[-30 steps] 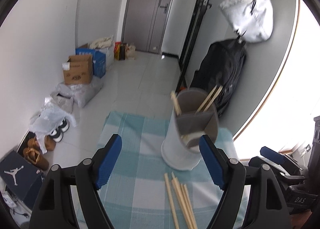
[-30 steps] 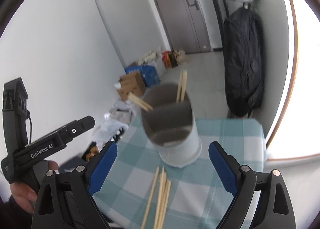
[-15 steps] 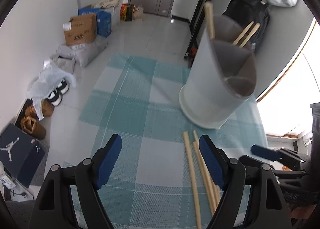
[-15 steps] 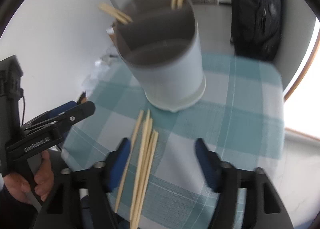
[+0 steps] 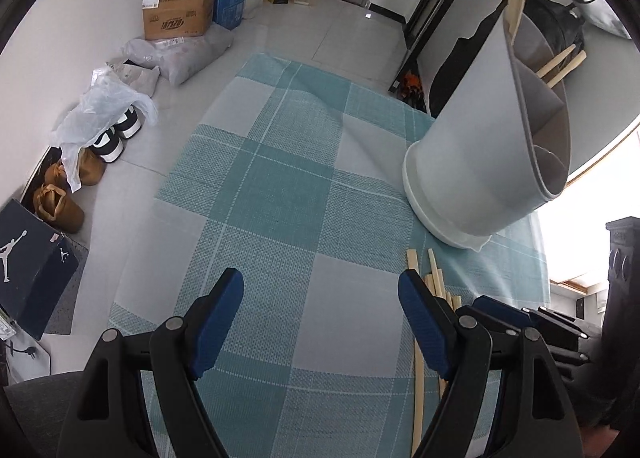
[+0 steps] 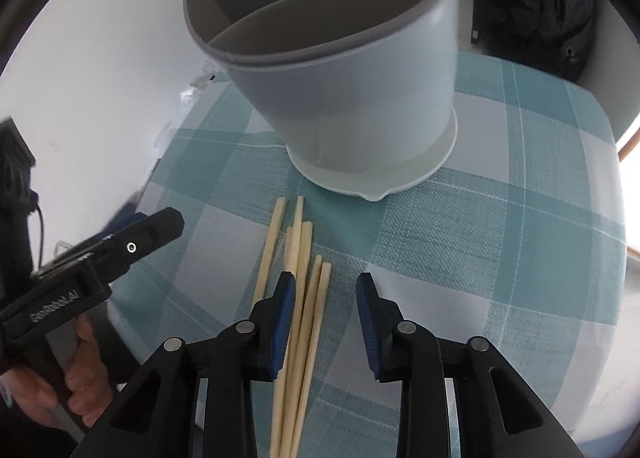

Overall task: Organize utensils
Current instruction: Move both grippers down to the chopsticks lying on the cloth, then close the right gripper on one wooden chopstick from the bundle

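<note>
teal and pale checked cloth [image 5: 280, 185] covers the small table, and its far edge drops off to a grey tiled floor [image 5: 320, 29] with lots of open room. along the white wall sit cardboard boxes [image 5: 180, 11], bags and shoes [image 5: 116, 137], well away from the table. a tall grey utensil holder [image 6: 340, 69] stands on the cloth near the far right corner, close to the edge, with a few sticks poking out of its back parts. a bunch of wooden chopsticks [image 6: 300, 290] lies flat on the cloth just in front of the holder, not touching it. the right gripper [image 6: 326, 290] points down over them; its blue jaws have just been closing and now stand partly open, with some sticks between them, but the pads do not press on any. one stick lies outside its left finger [image 6: 282, 318]. the left gripper [image 5: 320, 322] hangs over a bare patch of cloth, jaws wide apart and holding nothing. the sticks lie just beside its right finger. a person's hand [image 6: 76, 378] grips the left tool's handle near the table's near edge.
</note>
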Demonstrator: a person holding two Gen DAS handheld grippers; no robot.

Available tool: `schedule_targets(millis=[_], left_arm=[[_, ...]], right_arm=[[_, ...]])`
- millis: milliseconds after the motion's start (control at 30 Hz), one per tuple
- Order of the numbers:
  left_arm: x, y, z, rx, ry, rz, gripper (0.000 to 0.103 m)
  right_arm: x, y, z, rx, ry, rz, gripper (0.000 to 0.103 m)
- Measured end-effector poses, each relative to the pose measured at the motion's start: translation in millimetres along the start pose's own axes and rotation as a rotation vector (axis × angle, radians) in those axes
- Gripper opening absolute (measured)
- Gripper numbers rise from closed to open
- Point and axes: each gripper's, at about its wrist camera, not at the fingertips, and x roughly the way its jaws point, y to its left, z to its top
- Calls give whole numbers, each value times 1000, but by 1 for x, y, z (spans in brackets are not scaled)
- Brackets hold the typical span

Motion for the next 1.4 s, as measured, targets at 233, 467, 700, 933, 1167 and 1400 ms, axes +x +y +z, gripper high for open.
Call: schedule_targets(millis=[233, 467, 700, 933, 1167, 1400], left_arm=[[6, -1, 0, -1, 24, 20, 76], [9, -3, -1, 11, 32, 45, 76], [14, -3, 0, 23, 40, 65, 76], [18, -10, 0, 50, 37, 81, 76], [21, -36, 0, 164, 31, 98, 76], [33, -45, -3, 222, 76, 147, 76]], right_arm=[[3, 11, -3, -66, -29, -131, 11], [2, 15, -5, -79, -48, -158, 4], [-6, 4, -5, -39, -56, -118, 3], [-29, -18, 1, 22, -104, -83, 3], [-59, -56, 6, 155, -174, 80, 3], [-77, -101, 1, 309, -222, 213, 3]])
